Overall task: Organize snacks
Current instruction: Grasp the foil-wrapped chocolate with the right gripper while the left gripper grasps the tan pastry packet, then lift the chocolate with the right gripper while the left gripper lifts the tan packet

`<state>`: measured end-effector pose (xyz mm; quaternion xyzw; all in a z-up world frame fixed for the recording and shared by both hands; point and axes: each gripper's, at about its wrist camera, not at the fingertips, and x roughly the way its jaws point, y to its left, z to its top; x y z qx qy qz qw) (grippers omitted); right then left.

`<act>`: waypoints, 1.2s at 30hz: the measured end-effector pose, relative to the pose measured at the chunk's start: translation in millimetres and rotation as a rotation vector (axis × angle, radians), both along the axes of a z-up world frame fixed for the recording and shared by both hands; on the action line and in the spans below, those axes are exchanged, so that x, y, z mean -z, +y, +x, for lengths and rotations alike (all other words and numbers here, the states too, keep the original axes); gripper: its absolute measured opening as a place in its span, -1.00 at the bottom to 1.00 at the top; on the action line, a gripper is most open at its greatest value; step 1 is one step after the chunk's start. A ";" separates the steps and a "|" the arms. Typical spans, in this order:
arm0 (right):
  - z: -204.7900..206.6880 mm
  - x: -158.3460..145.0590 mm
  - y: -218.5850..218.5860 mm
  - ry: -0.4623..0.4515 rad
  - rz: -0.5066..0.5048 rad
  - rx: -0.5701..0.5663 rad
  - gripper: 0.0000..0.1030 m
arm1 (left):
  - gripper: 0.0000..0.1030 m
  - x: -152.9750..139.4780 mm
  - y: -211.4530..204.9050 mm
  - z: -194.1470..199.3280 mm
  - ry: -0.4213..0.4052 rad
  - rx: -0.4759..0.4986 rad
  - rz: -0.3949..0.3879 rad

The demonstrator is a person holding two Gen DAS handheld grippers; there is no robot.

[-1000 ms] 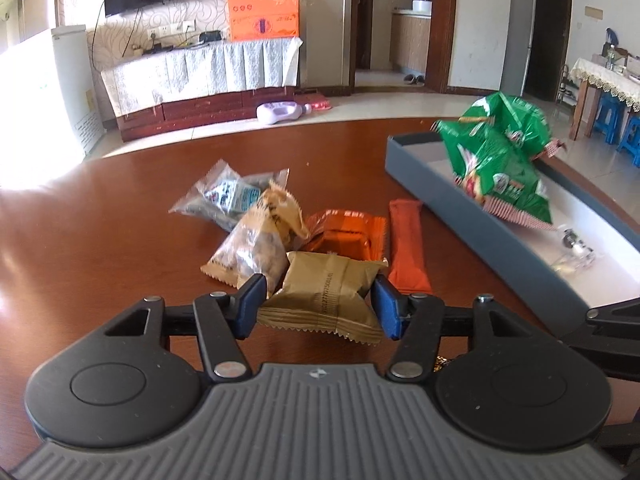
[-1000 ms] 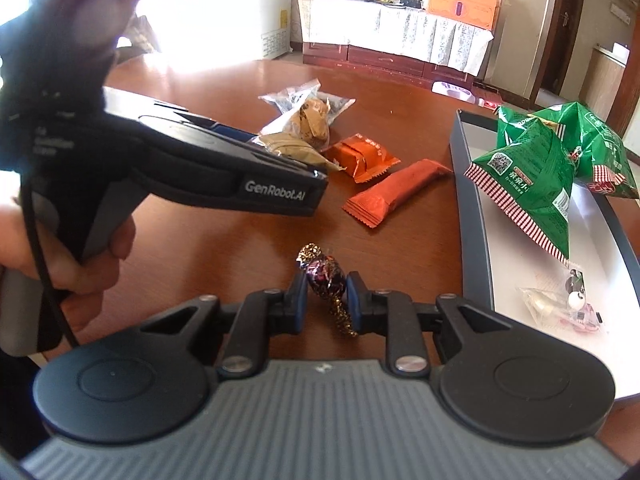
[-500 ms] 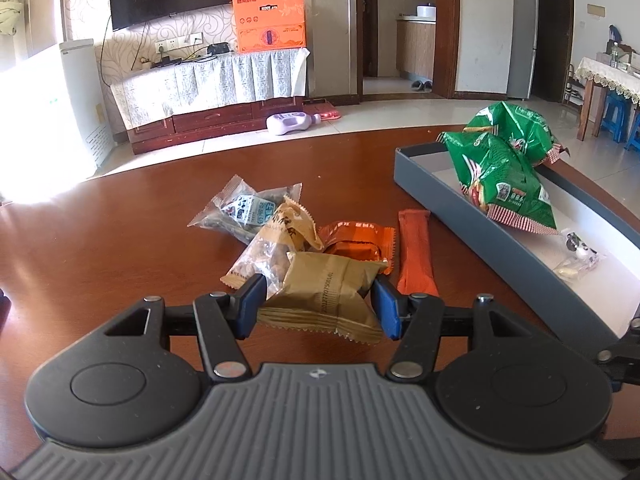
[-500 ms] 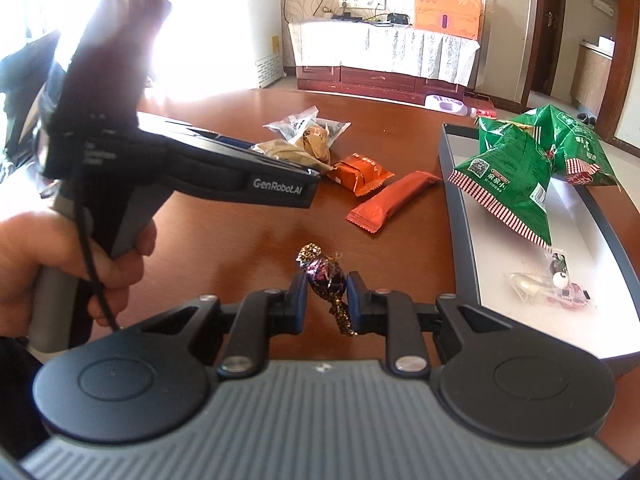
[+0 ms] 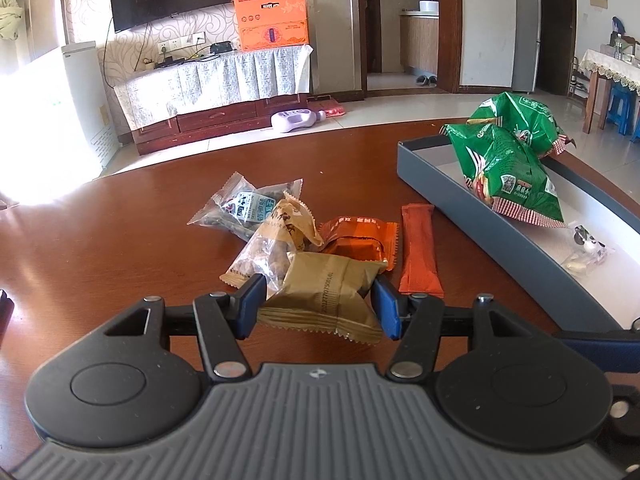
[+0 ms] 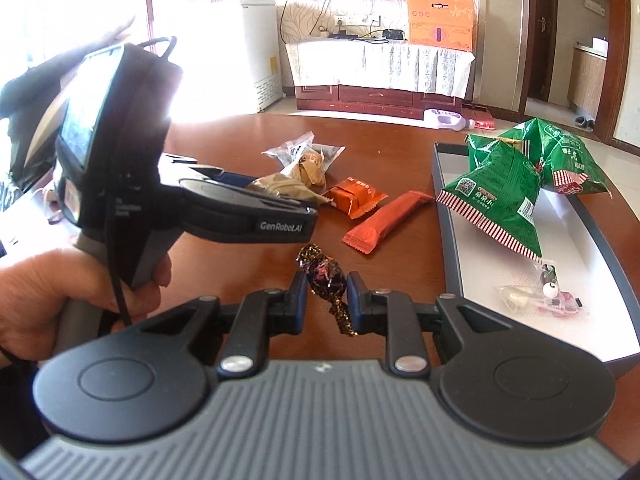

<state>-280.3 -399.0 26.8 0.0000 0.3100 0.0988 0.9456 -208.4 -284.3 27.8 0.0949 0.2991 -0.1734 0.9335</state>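
Currently the left gripper (image 5: 318,304) is clamping a tan snack packet (image 5: 326,292) between its blue pads, just in front of the loose snacks lying on the wooden table (image 5: 120,240). The right gripper (image 6: 323,298) is pinching a dark foil-wrapped candy (image 6: 322,276) above the table, beside the grey tray (image 6: 450,248) that is holding two green bags (image 6: 504,196)

The left gripper (image 5: 318,306) sits low at centre frame, jaws clamped on a tan packet. The right gripper (image 6: 323,299) pinches a foil candy; a hand (image 6: 60,300) grips the left handle at lower left.
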 end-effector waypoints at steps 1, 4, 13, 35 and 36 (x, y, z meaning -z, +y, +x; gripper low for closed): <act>-0.2 -0.7 -0.4 -0.002 0.002 -0.001 -0.53 | 0.23 0.0 0.0 0.1 0.000 -0.003 -0.001; -1.3 -2.4 -1.5 -0.010 0.004 -0.001 -0.53 | 0.23 -0.4 -1.9 0.3 -0.001 -0.009 -0.003; -3.1 -7.8 -9.8 -0.046 0.014 0.025 -0.54 | 0.23 -2.8 -11.0 -3.1 -0.021 -0.005 0.007; 10.4 28.2 -12.5 0.146 -0.130 0.027 -0.31 | 0.25 -3.0 -3.2 1.2 0.006 -0.011 -0.010; 9.5 29.2 -14.5 0.155 -0.131 0.032 -0.32 | 0.25 -3.1 -3.4 1.4 0.007 -0.009 -0.012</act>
